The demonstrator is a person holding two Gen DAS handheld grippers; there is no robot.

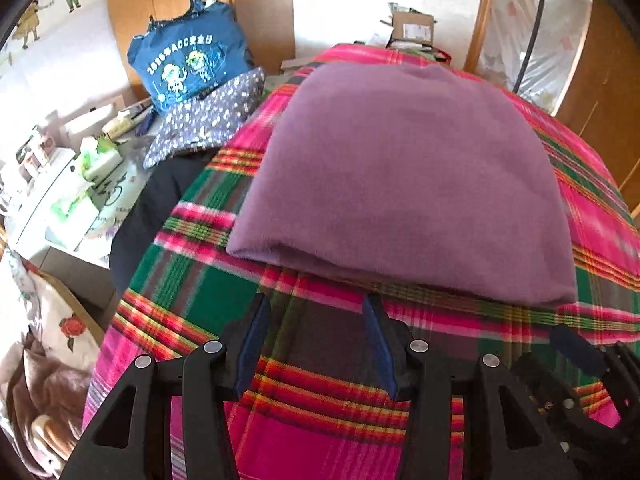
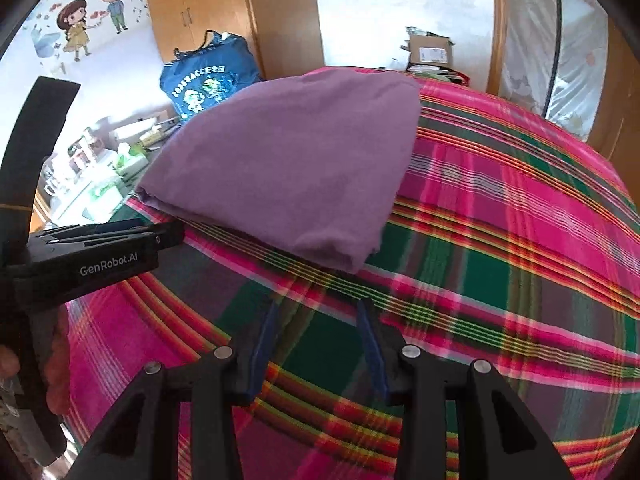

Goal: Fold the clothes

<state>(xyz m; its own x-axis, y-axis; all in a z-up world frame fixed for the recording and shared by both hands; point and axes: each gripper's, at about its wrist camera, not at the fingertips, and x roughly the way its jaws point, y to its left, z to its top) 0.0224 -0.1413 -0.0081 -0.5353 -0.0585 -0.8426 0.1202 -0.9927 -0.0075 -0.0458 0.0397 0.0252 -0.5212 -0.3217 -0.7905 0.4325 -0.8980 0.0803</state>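
Lying folded into a compact rectangle, the purple garment (image 1: 400, 184) rests on the plaid bedspread (image 1: 328, 400), its doubled edge facing both tools. The left gripper (image 1: 316, 344) and right gripper (image 2: 318, 348) hover just short of that edge, jaws apart and empty, apparently between folds.
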